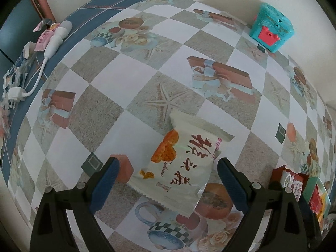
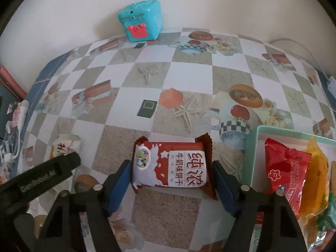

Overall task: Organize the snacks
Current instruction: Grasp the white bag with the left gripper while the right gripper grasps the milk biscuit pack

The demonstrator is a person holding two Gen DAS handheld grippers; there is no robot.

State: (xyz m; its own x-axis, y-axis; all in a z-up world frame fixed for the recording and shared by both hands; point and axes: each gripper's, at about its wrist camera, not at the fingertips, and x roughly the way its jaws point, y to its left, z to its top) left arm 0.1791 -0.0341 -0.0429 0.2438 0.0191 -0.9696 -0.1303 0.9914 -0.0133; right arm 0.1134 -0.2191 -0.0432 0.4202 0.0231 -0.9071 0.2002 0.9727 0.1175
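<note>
A white snack packet (image 1: 180, 163) with brown characters and an orange biscuit picture lies flat on the patterned tablecloth; it also shows in the right wrist view (image 2: 63, 149). My left gripper (image 1: 168, 172) is open, its blue pads either side of the packet, not touching. A red and white milk biscuit packet (image 2: 170, 166) lies flat between the open pads of my right gripper (image 2: 171, 174). A mint green tray (image 2: 251, 147) at the right holds a red packet (image 2: 285, 168), an orange packet (image 2: 317, 178) and others.
A teal toy box (image 1: 271, 29) with a pink front stands by the far wall; it also shows in the right wrist view (image 2: 140, 21). A white cable and adapter (image 1: 48, 48) lie on the table's left edge among wrappers. The left gripper's body (image 2: 40, 178) shows at lower left.
</note>
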